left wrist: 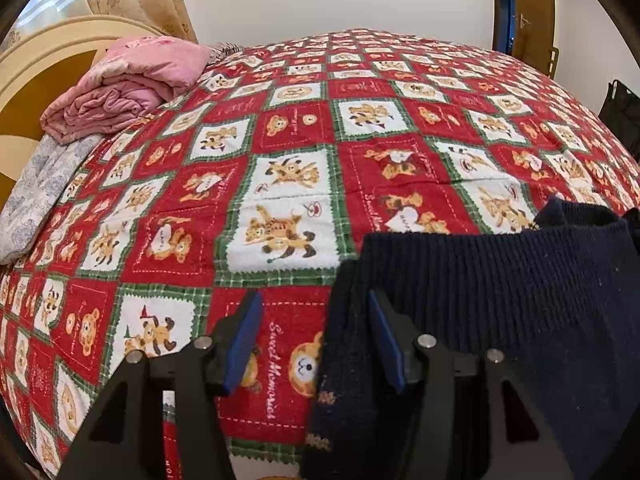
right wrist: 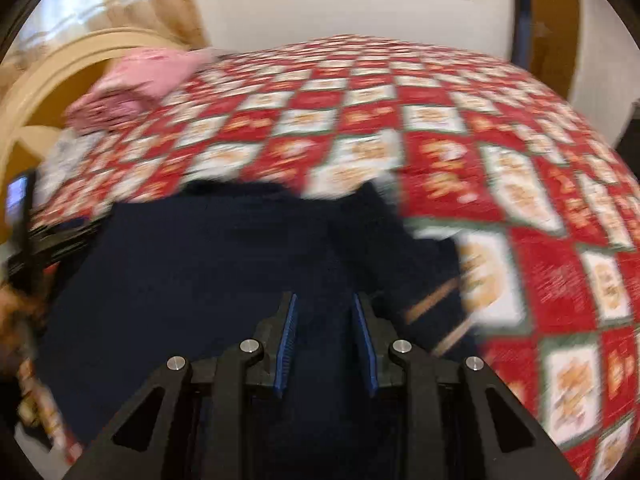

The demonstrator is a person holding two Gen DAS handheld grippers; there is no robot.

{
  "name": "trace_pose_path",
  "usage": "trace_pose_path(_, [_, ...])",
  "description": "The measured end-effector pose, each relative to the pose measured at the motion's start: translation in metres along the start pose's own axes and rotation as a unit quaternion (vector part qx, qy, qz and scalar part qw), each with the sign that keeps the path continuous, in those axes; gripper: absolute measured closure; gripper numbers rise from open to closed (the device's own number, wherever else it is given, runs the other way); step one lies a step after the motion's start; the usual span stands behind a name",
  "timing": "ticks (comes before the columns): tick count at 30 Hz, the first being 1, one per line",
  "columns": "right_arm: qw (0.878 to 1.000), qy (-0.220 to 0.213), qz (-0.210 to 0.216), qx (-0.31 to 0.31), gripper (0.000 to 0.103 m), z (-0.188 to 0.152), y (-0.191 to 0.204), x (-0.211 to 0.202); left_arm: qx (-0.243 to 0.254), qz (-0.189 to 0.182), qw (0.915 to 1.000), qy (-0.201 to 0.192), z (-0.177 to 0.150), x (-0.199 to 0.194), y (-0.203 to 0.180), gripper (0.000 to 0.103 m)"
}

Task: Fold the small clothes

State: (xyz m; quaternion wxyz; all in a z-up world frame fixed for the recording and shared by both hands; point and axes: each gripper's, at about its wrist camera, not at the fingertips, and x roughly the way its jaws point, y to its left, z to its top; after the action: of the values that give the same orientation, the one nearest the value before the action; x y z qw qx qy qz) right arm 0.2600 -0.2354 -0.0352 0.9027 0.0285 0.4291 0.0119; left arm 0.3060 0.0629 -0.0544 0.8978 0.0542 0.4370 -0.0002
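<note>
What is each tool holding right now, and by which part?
Left tool: open, nothing clamped; the navy sweater's edge drapes over one finger. Right tool: sweater fabric between its fingers, but blur hides any grip or which part.

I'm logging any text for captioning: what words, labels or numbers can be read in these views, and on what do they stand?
"Sweet Memories": white script on a red square of the bedspread, between the left gripper fingers.
A like script by the dark knitted garment's far edge: partly hidden, only "Sweet" guessable.
Small script on farther red squares: too small to read.
Right wrist view: blurred throughout, nothing legible.
No numbers or brand labels seen.
</note>
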Motion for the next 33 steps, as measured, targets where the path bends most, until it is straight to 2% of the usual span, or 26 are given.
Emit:
trace_pose_path(2, [0.998, -0.007, -0.01, 0.061, 0.076, 0.004, -0.032, 0.006, -0.014, -0.014, 0.9998, 0.004, 0.0, 0.001, 0.005, 0.043])
trace_pose_path(4, [0.995, -0.009, 0.013, 0.098, 0.08, -0.002, -0.049, 0.013, -0.036, -0.042, 0.9984, 0.011, 0.001, 0.001, 0.014, 0.042])
trace_pose_path(7, [0.998, -0.019, -0.015, 0.066, 0.08, 0.0, -0.037, 0.012, -0.061, -0.077, 0.9951, 0.006, 0.002, -0.013, 0.035, 0.04])
trace_pose_path(11, [0.998, -0.018, -0.015, 0.063, 0.078, -0.001, -0.038, 0.014, -0.057, -0.035, 0.9967, -0.046, -0.007, -0.061, 0.065, 0.041])
trace_pose_path(14, [0.998, -0.018, -0.013, 0.065, 0.078, -0.003, -0.037, 0.013, -0.064, -0.036, 0.9957, -0.055, -0.019, -0.089, 0.076, 0.041])
trace_pose_path(17, [0.998, -0.022, -0.029, 0.05, 0.078, -0.003, -0.029, 0.009, -0.037, -0.049, 0.9957, -0.069, -0.037, -0.116, 0.056, 0.041])
trace_pose_path(19, [0.997, -0.046, -0.038, 0.039, 0.078, -0.004, -0.022, -0.009, -0.015, -0.053, 0.9953, -0.08, -0.053, -0.129, 0.034, 0.041])
trace_pose_path(21, [0.996, -0.075, -0.035, 0.029, 0.078, -0.008, -0.012, -0.035, -0.01, -0.062, 0.9953, -0.074, -0.069, -0.129, 0.018, 0.041])
trace_pose_path(23, [0.996, -0.083, -0.024, 0.01, 0.078, -0.015, -0.001, -0.059, -0.014, -0.067, 0.9959, -0.059, -0.081, -0.124, 0.013, 0.041])
trace_pose_path(27, [0.997, -0.076, -0.013, -0.013, 0.078, -0.049, 0.012, -0.095, -0.035, -0.067, 0.9969, -0.022, -0.101, -0.097, 0.009, 0.041])
trace_pose_path(29, [0.998, -0.062, -0.005, -0.001, 0.078, -0.072, 0.013, -0.103, -0.046, -0.071, 0.9962, -0.02, -0.107, -0.092, 0.009, 0.04])
trace_pose_path(33, [0.999, -0.035, -0.015, 0.026, 0.078, -0.115, 0.005, -0.098, -0.066, -0.062, 0.9956, -0.023, -0.112, -0.09, 0.014, 0.025])
